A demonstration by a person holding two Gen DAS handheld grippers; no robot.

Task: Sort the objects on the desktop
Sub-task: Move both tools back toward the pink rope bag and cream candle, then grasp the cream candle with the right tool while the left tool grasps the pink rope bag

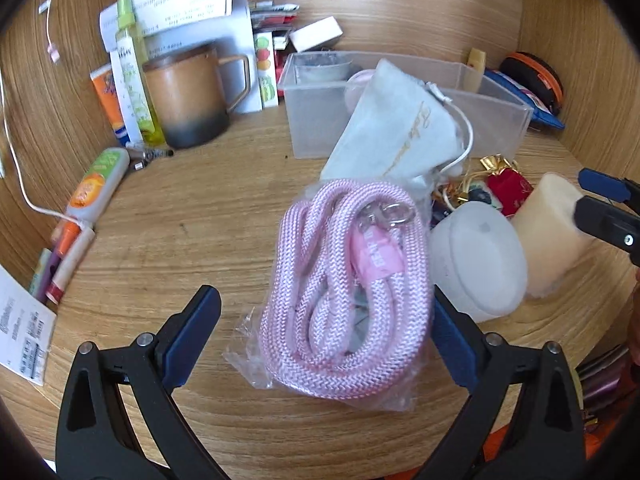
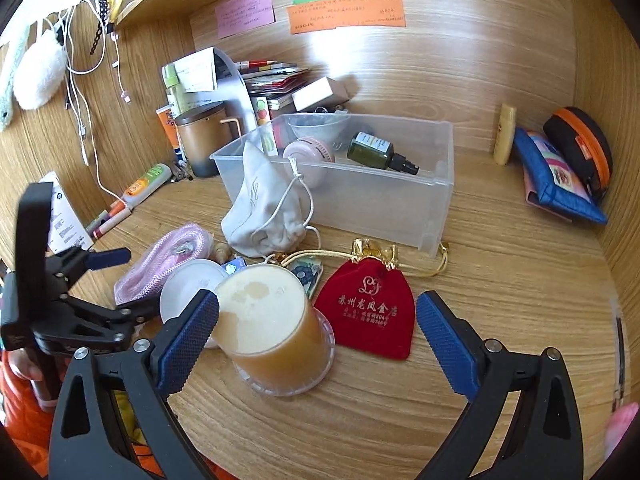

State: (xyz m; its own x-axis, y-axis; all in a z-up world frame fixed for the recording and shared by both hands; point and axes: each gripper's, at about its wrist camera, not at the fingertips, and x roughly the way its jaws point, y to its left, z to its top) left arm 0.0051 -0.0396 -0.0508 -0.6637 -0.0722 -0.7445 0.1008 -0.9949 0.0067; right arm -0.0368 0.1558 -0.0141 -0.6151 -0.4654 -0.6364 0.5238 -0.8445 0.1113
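Note:
A pink rope lanyard in a clear plastic bag (image 1: 344, 292) lies on the wooden desk between the fingers of my open left gripper (image 1: 326, 332); it also shows in the right wrist view (image 2: 160, 268). My right gripper (image 2: 316, 340) is open around a cream candle in a clear cup (image 2: 272, 332), its left finger close to the cup. A red velvet pouch (image 2: 368, 308) lies just beyond. A white round lid (image 1: 480, 260) sits between lanyard and candle (image 1: 552, 232). A clear plastic bin (image 2: 400, 204) holds a green spray bottle (image 2: 376, 152) and a pink round case (image 2: 308, 156).
A grey drawstring bag (image 2: 264, 208) leans on the bin's front. A brown mug (image 1: 192, 100), tubes, pens and papers crowd the left back. A blue pouch (image 2: 560, 184) and orange-trimmed case (image 2: 580, 148) sit at the right wall. Cables hang at the left.

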